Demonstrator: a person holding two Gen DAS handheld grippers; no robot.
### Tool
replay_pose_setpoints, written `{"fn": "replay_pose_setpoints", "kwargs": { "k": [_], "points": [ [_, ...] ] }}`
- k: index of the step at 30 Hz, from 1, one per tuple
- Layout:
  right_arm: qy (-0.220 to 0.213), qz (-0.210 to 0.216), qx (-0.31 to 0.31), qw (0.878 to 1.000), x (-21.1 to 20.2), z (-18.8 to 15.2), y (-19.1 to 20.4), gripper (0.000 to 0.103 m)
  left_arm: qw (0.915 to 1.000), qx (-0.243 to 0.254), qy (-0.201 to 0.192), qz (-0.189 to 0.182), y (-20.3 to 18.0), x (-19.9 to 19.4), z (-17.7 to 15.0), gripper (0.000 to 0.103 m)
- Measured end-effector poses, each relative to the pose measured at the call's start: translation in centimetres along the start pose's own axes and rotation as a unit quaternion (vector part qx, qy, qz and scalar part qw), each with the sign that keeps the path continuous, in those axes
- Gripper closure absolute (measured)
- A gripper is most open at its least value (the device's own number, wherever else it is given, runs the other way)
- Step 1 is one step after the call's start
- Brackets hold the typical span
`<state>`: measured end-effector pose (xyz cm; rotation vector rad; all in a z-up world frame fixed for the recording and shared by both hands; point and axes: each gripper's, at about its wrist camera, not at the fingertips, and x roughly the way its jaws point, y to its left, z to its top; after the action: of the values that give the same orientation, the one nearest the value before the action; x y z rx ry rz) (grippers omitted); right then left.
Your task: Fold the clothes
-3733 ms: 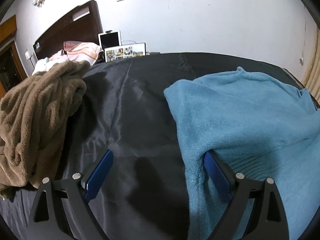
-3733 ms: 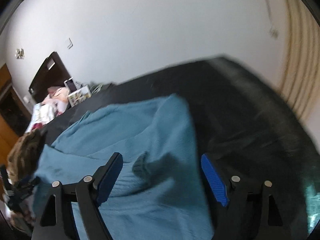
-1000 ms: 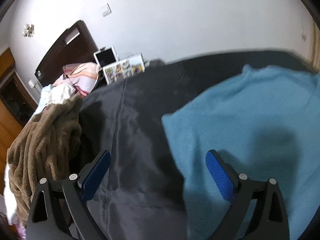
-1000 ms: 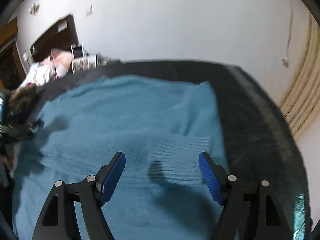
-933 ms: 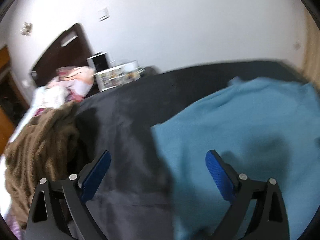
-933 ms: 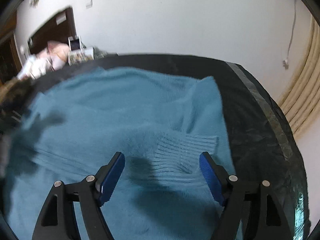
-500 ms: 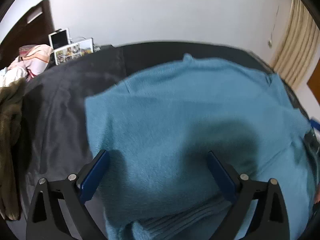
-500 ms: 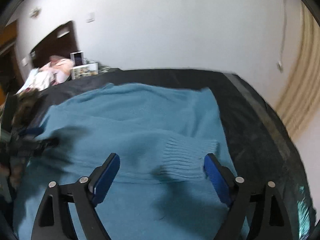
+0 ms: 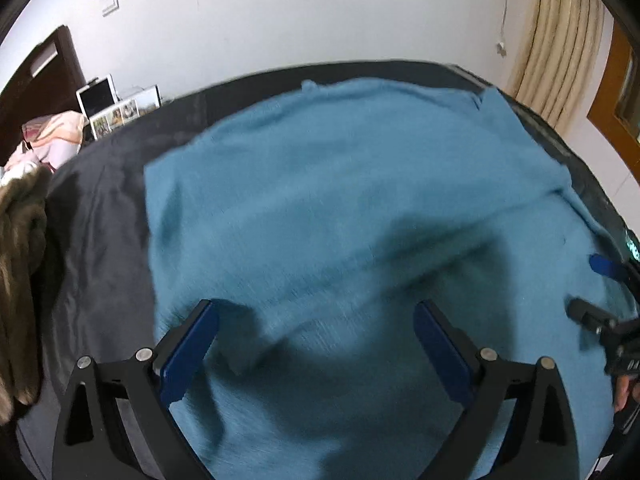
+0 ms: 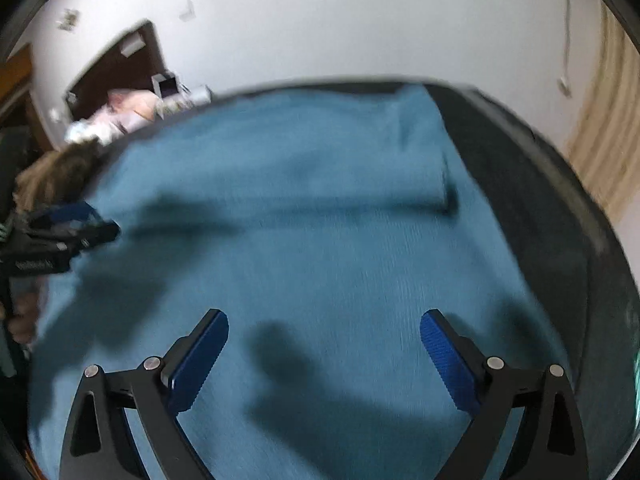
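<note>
A blue sweater [image 9: 360,208] lay spread flat across the bed [image 9: 100,216], which was covered by a dark sheet. It filled most of both views, and one sleeve was folded across the body with its end near the right edge [image 10: 436,184].

The left tongs [image 9: 316,320] hung over the near part of the sweater, their blue pads wide apart with nothing pinched between them. The right tongs [image 10: 324,332] hung likewise above the fabric, pads far apart and clear of the knit; only their shadows fell on it. In the left view, the right tongs showed at the far right edge, over the sweater's side.

A brown blanket [image 9: 20,264] was heaped on the left side of the bed, just beside the sweater's left edge. Behind it stood a dark wooden headboard [image 9: 40,72], a pink pillow [image 9: 56,132] and a small white screen [image 9: 98,94]. Beige curtains [image 9: 568,36] hung at the right against the white wall [image 9: 300,12].
</note>
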<state>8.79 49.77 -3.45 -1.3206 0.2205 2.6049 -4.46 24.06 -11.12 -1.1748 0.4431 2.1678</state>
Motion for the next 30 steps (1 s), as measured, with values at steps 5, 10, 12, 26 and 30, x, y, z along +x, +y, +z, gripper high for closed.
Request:
{"fn": "replay_pose_setpoints", "kwargs": {
  "k": [5, 10, 12, 26, 30],
  "points": [
    [-0.007, 0.006, 0.005, 1.000, -1.8, -2.1, -0.4, 0.005, 0.9999, 0.012, -0.007, 0.001, -1.0, -0.4, -0.6, 0.004],
    [-0.013, 0.005, 0.024, 1.000, -2.9, -3.5, -1.2, 0.004, 0.9999, 0.016, -0.005, 0.000, -1.6, -0.5, -1.2, 0.004],
    [-0.029, 0.006, 0.034, 0.999, -3.8, -3.7, -1.6, 0.004, 0.9998, 0.017, -0.008, -0.002, -1.9, -1.1, -1.7, 0.004],
    [-0.197, -0.003, 0.044, 0.979, -13.9, 1.7, -5.1, 0.004, 0.9993, -0.010, -0.034, -0.005, -3.6, -2.6, -2.2, 0.004],
    [-0.122, 0.031, 0.033, 0.991, -8.6, -1.3, -3.6, 0.004, 0.9993, -0.010, -0.035, -0.005, -3.9, -2.5, -2.3, 0.004]
  ]
}}
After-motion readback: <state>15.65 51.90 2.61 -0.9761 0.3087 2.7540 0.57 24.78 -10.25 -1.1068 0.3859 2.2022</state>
